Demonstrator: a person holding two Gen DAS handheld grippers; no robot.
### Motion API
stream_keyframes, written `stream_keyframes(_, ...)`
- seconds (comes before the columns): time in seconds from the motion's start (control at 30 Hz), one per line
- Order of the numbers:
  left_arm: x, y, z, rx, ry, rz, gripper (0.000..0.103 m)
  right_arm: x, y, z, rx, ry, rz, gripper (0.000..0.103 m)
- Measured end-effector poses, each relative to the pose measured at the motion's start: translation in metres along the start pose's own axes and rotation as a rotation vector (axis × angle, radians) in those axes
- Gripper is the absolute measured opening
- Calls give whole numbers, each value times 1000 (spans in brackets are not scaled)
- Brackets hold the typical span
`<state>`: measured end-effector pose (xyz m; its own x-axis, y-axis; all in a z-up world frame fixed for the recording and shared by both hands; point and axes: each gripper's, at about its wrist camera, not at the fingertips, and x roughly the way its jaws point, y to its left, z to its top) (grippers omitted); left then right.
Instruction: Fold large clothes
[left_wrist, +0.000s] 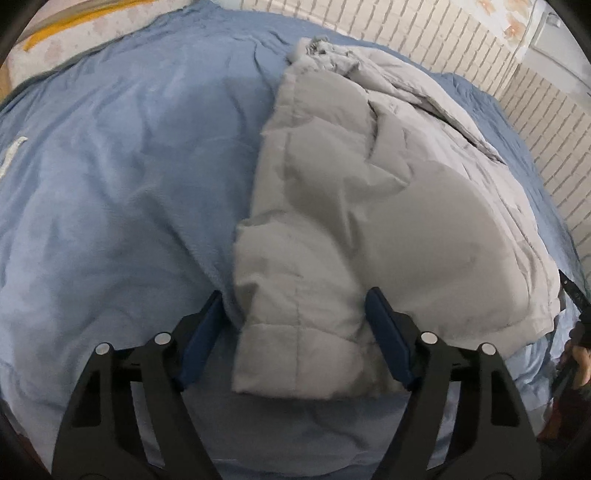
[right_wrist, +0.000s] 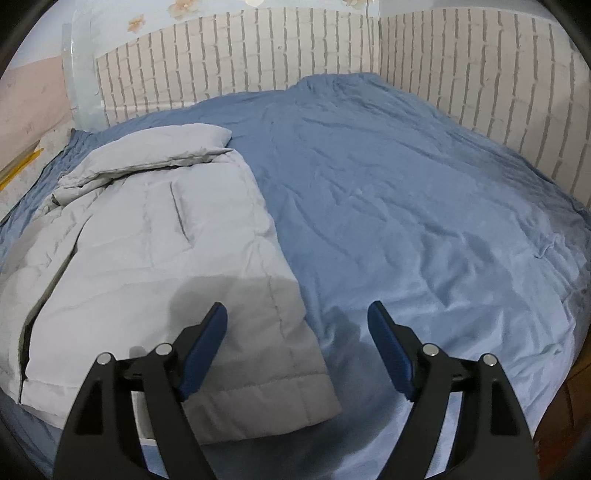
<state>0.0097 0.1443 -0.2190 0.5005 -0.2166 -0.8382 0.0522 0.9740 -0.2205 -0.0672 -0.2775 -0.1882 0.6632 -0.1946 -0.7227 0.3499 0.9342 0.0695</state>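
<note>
A grey puffer jacket (left_wrist: 369, 192) lies on a bed under a blue sheet (left_wrist: 122, 177). One sleeve (left_wrist: 295, 332) is folded over the jacket's body and points toward me. My left gripper (left_wrist: 294, 293) is open and straddles that sleeve near the cuff. Its left pad is just off the fabric and its right pad is against the jacket's bulge. In the right wrist view the jacket (right_wrist: 159, 240) fills the left half. My right gripper (right_wrist: 297, 305) is open above the jacket's near right corner, with one finger over the hem (right_wrist: 258, 402) and the other over bare sheet.
A white brick-pattern wall (right_wrist: 295, 51) borders the bed at the back and right. Rumpled blue sheet (right_wrist: 424, 221) spreads to the right of the jacket. A dark shape (left_wrist: 576, 306) shows at the left wrist view's right edge, too little to identify.
</note>
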Motion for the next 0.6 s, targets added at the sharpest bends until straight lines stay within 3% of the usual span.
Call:
stream_keyframes(0.1, -4, -11, -3, 25, 3, -13, 76, 0, 1, 0, 0, 1, 3, 79)
stream_keyframes(0.2, -8, -15, -7, 47, -1, -16, 69, -1, 0, -1, 1, 2, 10, 81)
stream_keyframes(0.27, -9, -16, -8, 49, 4, -28, 53, 2, -1, -1, 0, 14, 19, 81)
stream_keyframes(0.33, -11, -21, -8, 68, 7, -23, 43, 3, -3, -1, 1, 27, 31, 81)
stream_keyframes(0.6, -5, -30, -7, 116, 11, 14, 44, 3, -12, -3, 23, 68, 109, 81)
